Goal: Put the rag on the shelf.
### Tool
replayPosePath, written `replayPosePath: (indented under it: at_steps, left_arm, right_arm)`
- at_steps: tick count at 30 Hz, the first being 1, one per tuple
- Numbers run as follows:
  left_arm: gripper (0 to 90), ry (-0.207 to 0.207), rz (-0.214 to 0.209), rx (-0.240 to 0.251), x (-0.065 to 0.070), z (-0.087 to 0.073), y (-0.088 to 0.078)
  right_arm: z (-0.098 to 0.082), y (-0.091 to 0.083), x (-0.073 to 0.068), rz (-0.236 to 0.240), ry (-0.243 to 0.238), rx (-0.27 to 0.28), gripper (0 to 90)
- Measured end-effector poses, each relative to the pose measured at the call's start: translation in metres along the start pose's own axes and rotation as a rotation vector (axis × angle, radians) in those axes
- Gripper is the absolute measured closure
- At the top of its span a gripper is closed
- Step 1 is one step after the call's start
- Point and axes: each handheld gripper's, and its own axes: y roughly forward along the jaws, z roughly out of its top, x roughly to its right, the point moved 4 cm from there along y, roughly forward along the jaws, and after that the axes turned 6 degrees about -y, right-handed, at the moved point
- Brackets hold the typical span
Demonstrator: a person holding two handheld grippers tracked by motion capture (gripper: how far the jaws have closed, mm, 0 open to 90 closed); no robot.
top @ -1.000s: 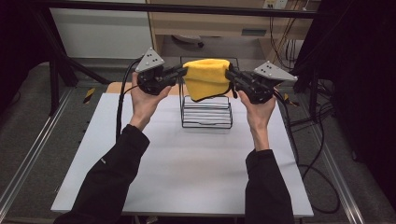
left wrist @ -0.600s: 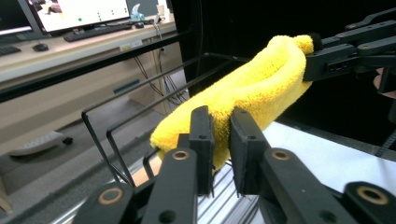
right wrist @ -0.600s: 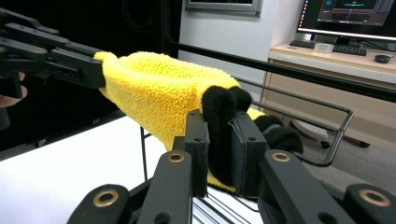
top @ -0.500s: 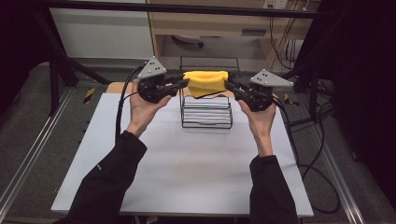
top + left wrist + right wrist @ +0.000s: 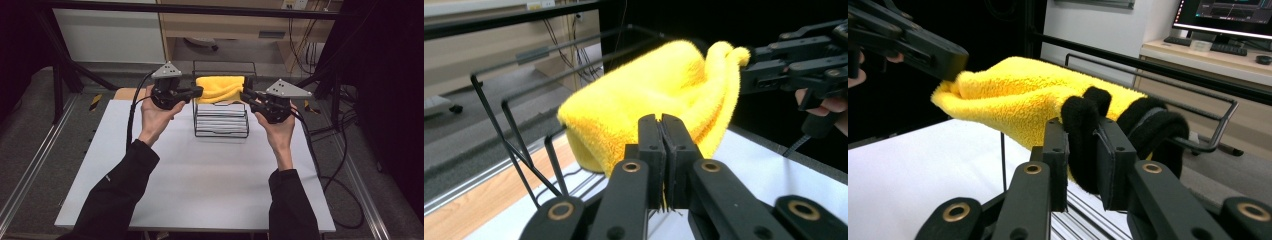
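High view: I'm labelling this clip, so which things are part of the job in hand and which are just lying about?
In the job:
- yellow towel, held at both ends over the rack
- black wire rack
- left gripper and right gripper, each shut on the towel

Just there:
- white table
- cables on the floor
- monitor on a desk behind

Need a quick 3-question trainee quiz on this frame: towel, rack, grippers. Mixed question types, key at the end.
1. True or false: the yellow towel lies flat on the white table.
2. Which grippers are shut on the towel? A) left gripper alone B) right gripper alone C) both
3. Fill in: the towel hangs over the top of the black ___ rack.

Key: 1 false; 2 C; 3 wire.
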Motion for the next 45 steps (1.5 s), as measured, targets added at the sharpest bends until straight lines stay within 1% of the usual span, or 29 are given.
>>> replayPosePath:
  at_steps: [4,8,11,13,15,16,17,18,19,22,25,27,30,34,37,39,42,45]
  left_arm:
    - [89.1,-0.001,0.020,-0.013,-0.003,-0.007,0.008]
    - [89.5,0.010,0.036,-0.011,-0.004,-0.009,0.011]
    - [89.7,0.025,0.047,-0.009,-0.004,-0.009,0.012]
    - [89.8,0.031,0.044,-0.012,-0.003,-0.010,0.013]
    - [89.8,0.038,0.043,-0.019,-0.001,-0.011,0.015]
    - [89.8,0.043,0.047,-0.021,0.000,-0.012,0.016]
    - [89.8,0.049,0.050,-0.024,0.000,-0.013,0.018]
    - [89.8,0.052,0.053,-0.026,0.001,-0.014,0.019]
    - [89.8,0.055,0.054,-0.028,0.001,-0.015,0.020]
    - [89.6,0.057,0.057,-0.028,0.001,-0.017,0.023]
    - [89.2,0.068,0.061,-0.031,0.000,-0.020,0.023]
    - [88.8,0.070,0.063,-0.035,-0.001,-0.022,0.025]
    - [88.2,0.067,0.074,-0.046,-0.003,-0.026,0.028]
    - [87.0,0.059,0.094,-0.049,-0.006,-0.030,0.034]
    - [84.8,0.060,0.101,-0.055,-0.008,-0.032,0.036]
    - [82.3,0.055,0.095,-0.053,-0.009,-0.034,0.034]
    - [77.0,0.049,0.087,-0.044,-0.009,-0.037,0.028]
    - [69.3,0.049,0.083,-0.048,-0.008,-0.041,0.021]
  right_arm:
    - [-0.002,-0.001,-0.001,0.009,0.007,-0.007,72.3]
    - [0.000,-0.004,-0.002,0.024,0.013,-0.007,65.6]
    - [0.004,-0.009,-0.004,0.035,0.026,0.009,58.4]
    - [0.009,-0.013,-0.004,0.034,0.029,0.033,54.5]
    - [0.014,-0.015,-0.003,0.040,0.049,0.061,55.1]
    - [0.016,-0.015,-0.003,0.040,0.056,0.064,59.2]
    - [0.017,-0.014,-0.004,0.051,0.065,0.055,65.3]
    - [0.017,-0.012,-0.005,0.066,0.079,0.036,69.9]
    - [0.016,-0.009,-0.005,0.070,0.082,0.018,75.3]
    - [0.005,0.000,-0.009,0.073,0.104,-0.066,84.1]
    - [-0.010,0.007,-0.009,0.065,0.118,-0.122,88.3]
    - [-0.018,0.011,-0.007,0.046,0.124,-0.144,88.6]
    - [-0.027,0.013,-0.002,0.025,0.144,-0.146,88.4]
    - [-0.036,0.018,0.001,0.007,0.145,-0.158,86.8]
    - [-0.039,0.020,0.001,0.010,0.143,-0.156,84.3]
    - [-0.038,0.018,0.000,0.015,0.137,-0.148,82.2]
    - [-0.035,0.011,-0.002,0.025,0.137,-0.127,77.5]
    - [-0.032,0.003,-0.003,0.036,0.135,-0.112,71.0]
